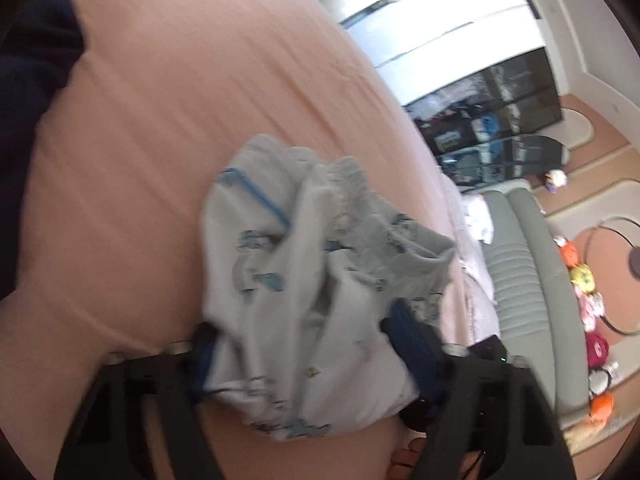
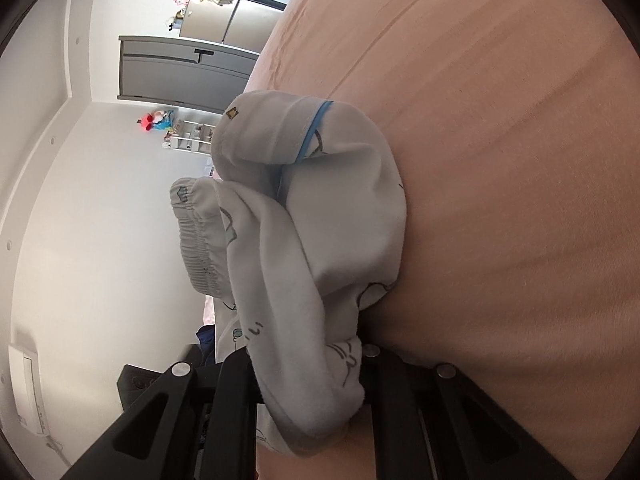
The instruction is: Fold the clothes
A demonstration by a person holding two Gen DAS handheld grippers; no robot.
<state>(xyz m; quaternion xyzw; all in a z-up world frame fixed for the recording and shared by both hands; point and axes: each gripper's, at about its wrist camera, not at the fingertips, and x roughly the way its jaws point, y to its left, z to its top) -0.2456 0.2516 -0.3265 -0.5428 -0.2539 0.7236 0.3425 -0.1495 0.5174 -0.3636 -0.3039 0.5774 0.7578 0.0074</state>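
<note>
A small white garment [image 1: 288, 264] with blue piping, a pale printed pattern and an elastic waistband lies bunched on a pink bed sheet [image 1: 160, 120]. In the left wrist view the bundle fills the gap between my left gripper's [image 1: 304, 336] blue-padded fingers [image 1: 404, 324], which press on its sides. In the right wrist view the same garment [image 2: 320, 208] hangs in folds above the sheet [image 2: 520, 160], its gathered waistband toward the left. My right gripper [image 2: 304, 364] is shut on the garment's near end, and cloth drapes over the fingers and hides the pads.
A dark cloth [image 1: 32, 80] lies at the bed's left edge. Beyond the bed stand a dark glass-front shelf [image 1: 492, 120], a grey padded bench [image 1: 524, 260] and a row of plush toys [image 1: 584, 280]. The right wrist view shows a grey cabinet [image 2: 180, 76] and a wall air conditioner [image 2: 28, 384].
</note>
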